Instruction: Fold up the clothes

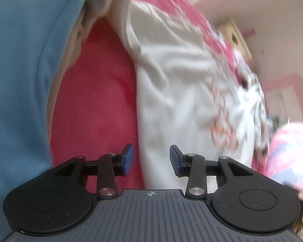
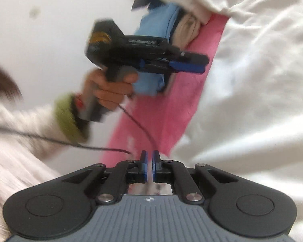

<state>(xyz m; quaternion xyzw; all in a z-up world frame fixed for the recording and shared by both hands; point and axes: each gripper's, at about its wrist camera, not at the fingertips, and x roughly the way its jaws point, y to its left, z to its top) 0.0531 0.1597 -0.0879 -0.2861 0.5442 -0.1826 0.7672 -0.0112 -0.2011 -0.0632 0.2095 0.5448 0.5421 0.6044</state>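
The left tool (image 1: 151, 157) was black with blue pads, its body ribbed grey. A plain blue cloth (image 1: 20, 70) lay beside a solid pink cloth (image 1: 94, 104) and a white garment (image 1: 171, 76) with a blurred pink, orange and dark print. The right tool (image 2: 149, 166) matched: black, blue pads. The sleeve (image 2: 30, 121) was cream with a green cuff (image 2: 68, 119).

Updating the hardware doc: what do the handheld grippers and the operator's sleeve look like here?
Both grippers share one build: black linkage arms with silver pivot pins, blue-padded fingers, a grey ribbed base with a small crosshair mark. The left gripper seen from the side has a black body with a yellow marking, a grey pistol handle and a thin dark cable. Sleeve: cream knit, green cuff.
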